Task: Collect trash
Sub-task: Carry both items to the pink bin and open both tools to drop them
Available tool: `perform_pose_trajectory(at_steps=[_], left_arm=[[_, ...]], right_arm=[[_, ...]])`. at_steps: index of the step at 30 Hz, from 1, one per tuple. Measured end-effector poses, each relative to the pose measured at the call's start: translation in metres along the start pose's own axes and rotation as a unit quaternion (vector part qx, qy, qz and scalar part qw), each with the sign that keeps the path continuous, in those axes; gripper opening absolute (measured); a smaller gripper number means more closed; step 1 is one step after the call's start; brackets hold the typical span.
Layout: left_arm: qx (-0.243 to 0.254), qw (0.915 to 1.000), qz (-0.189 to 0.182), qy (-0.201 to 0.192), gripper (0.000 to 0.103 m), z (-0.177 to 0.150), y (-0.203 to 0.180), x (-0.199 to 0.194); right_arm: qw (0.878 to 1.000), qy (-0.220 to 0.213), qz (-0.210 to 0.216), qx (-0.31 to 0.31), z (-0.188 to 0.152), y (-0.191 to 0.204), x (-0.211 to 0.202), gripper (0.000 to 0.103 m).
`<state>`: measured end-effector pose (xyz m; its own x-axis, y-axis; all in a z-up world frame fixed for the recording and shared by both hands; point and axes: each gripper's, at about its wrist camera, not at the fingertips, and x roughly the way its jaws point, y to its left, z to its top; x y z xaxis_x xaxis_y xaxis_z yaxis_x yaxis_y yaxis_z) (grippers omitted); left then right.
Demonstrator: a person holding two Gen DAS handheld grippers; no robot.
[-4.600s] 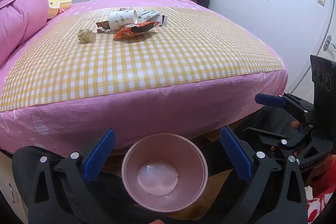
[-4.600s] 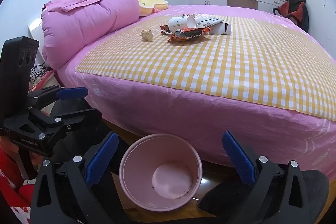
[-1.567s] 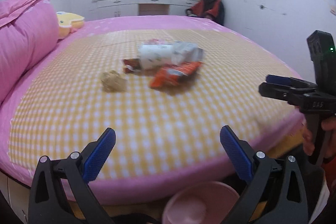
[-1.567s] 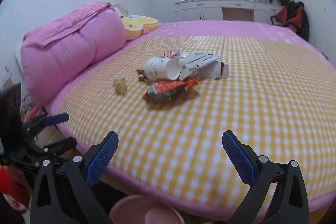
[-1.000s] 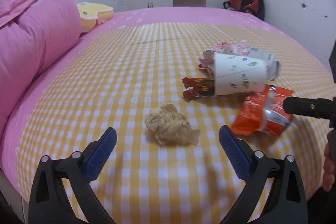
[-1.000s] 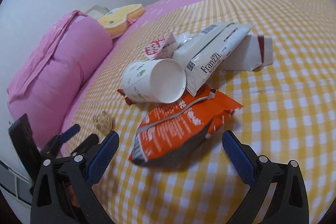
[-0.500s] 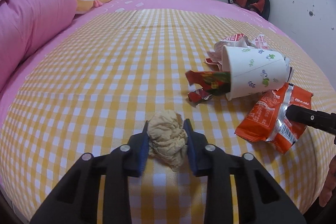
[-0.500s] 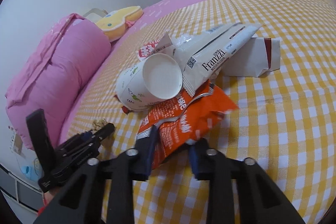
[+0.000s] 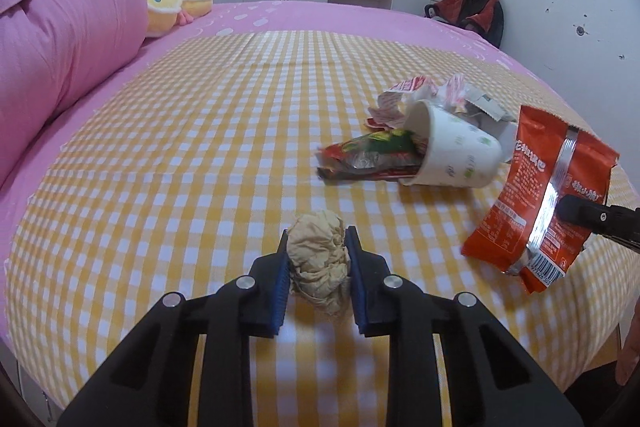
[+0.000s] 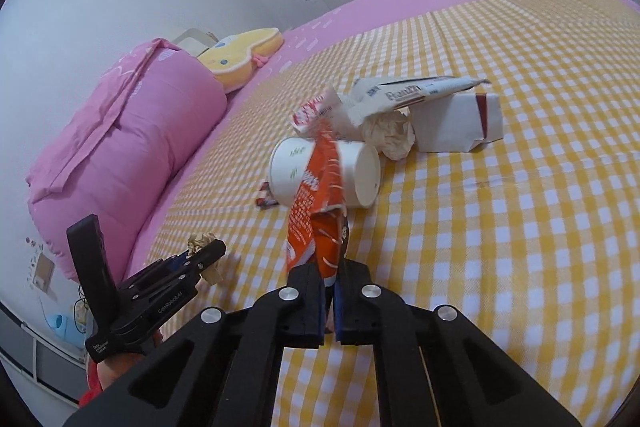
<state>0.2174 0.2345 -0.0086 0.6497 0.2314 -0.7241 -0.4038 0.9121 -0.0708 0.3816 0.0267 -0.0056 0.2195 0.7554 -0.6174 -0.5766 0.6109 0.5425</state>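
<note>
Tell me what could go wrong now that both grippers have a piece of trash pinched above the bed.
1. The right gripper pinches only the bottom edge of the orange snack bag, which stands tall above it; the slick foil may slip out.
2. That bag hangs close to the paper cup; swinging it could roll the cup and scatter the wrappers piled behind.
3. The left gripper squeezes a soft crumpled paper ball; it may compress and slip out.

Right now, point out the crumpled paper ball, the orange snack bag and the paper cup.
crumpled paper ball (image 9: 318, 259), left wrist view, middle of the wad.
orange snack bag (image 9: 532, 195), left wrist view, printed face.
paper cup (image 10: 288, 169), right wrist view, side wall.
</note>
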Motion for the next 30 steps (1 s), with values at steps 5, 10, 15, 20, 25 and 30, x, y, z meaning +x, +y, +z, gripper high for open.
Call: perform_pose_trajectory(at_steps=[5, 10, 15, 20, 25, 30], left_arm=[[0.001, 0.9998, -0.014, -0.013, 0.026, -0.009, -0.009, -0.027], [0.013, 0.9991, -0.034, -0.021, 0.026, -0.025, -0.024, -0.056], [0.033, 0.9973, -0.058, -0.03, 0.026, -0.047, -0.043, -0.092], [0.033, 0.9953, -0.086, -0.032, 0.027, -0.074, -0.056, -0.123], [0.03, 0.993, -0.11, -0.028, 0.027, -0.103, -0.065, -0.148], [0.036, 0.9917, -0.123, -0.018, 0.027, -0.132, -0.074, -0.164]], right_arm=[[0.999, -0.021, -0.007, -0.028, -0.011, 0.009, -0.03, 0.006], [0.999, -0.024, -0.003, -0.036, -0.026, 0.008, -0.064, 0.006], [0.998, -0.008, 0.004, -0.055, -0.047, 0.011, -0.094, 0.007], [0.995, -0.005, -0.009, -0.097, -0.083, 0.019, -0.128, 0.007], [0.994, 0.014, 0.003, -0.107, -0.118, 0.023, -0.149, 0.007], [0.994, 0.045, 0.011, -0.101, -0.153, 0.022, -0.158, 0.007]])
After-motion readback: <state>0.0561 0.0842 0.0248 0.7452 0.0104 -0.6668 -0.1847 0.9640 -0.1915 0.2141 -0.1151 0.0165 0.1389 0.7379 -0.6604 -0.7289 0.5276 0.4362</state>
